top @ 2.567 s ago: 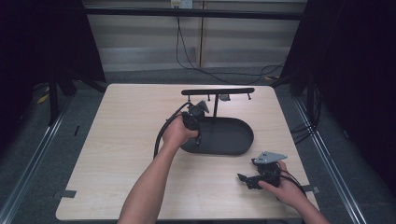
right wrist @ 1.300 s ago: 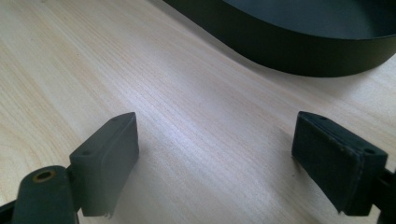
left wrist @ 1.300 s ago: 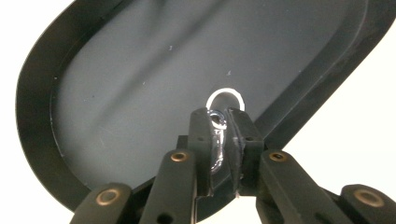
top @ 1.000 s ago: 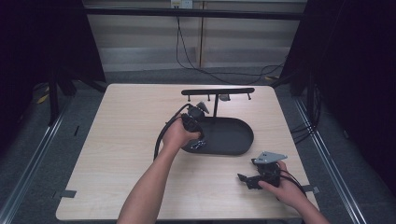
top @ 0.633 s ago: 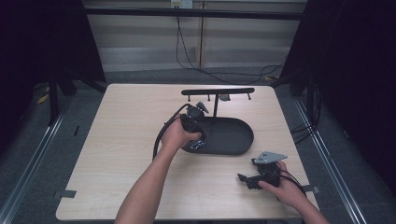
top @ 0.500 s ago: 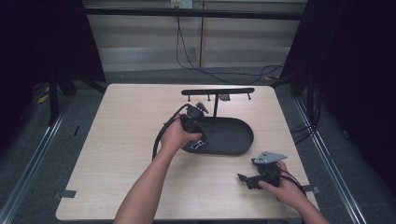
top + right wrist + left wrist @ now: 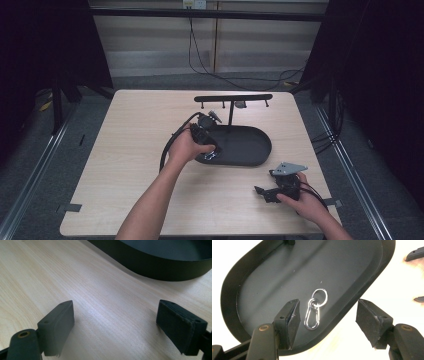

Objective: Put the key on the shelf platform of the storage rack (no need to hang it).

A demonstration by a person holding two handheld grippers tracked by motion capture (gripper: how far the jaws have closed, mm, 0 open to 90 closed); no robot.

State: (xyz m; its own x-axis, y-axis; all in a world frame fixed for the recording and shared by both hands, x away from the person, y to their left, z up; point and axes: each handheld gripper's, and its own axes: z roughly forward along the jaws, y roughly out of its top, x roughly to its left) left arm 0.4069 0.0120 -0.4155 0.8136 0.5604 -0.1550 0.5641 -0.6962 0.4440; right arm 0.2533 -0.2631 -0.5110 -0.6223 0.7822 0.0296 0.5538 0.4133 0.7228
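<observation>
A silver carabiner (image 7: 312, 316) clipped to a small key ring (image 7: 320, 295) lies flat in a black oval tray (image 7: 287, 277), close to the tray's near rim. My left gripper (image 7: 328, 311) hovers open over it; one jaw is above the tray floor beside the carabiner and the other is out past the rim, and neither touches it. From the high view, the left gripper (image 7: 209, 149) sits over the left end of the tray (image 7: 252, 147). My right gripper (image 7: 264, 192) rests open on the table at the near right, nothing between its jaws (image 7: 115, 312).
A black T-shaped rack (image 7: 233, 98) with small pegs rises from the back of the tray. The tray's dark wall (image 7: 155, 267) runs ahead of the right gripper. Light wooden table (image 7: 125, 150); cables trail from both grippers.
The left hand has eased its gripper slightly nearer and lower over the tray's left end. The right gripper has stayed put.
</observation>
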